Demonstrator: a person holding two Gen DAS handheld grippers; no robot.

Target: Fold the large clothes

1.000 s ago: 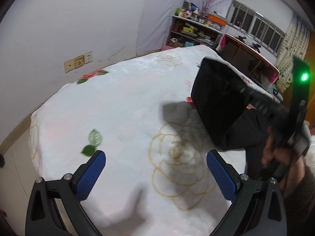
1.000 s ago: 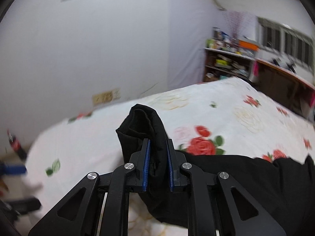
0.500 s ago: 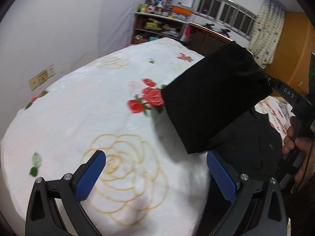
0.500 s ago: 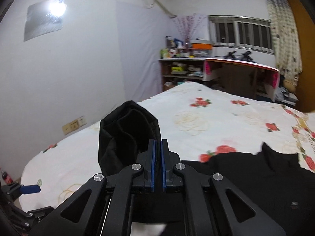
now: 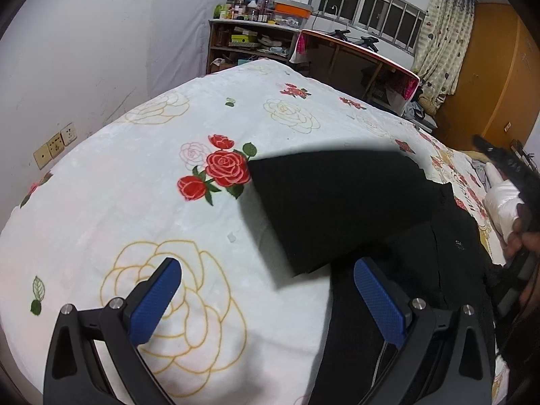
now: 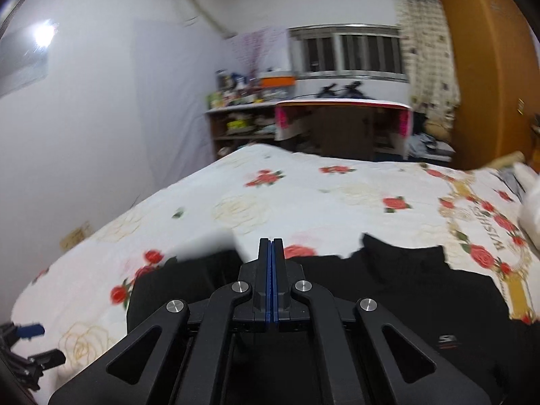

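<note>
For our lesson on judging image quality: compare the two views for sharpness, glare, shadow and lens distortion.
Left wrist view: mostly sharp; the fisheye bends the bedspread into a dome; the black garment has a blurred top edge and casts a soft shadow. Right wrist view: smeared by motion blur, roses and curtain streaked; glare on the wall panel; only the right tongs look crisp.

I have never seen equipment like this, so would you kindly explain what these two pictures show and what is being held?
A person holds a two-finger gripper in each hand, and each carries a wide-angle camera looking along its fingers. One picture is from the left gripper: blue pads wide apart, empty, above the flowered bedspread. The other is from the right gripper: its pads are pressed together. It seems to be pulling a flap of the black garment across the bed, though no cloth shows between the pads.
</note>
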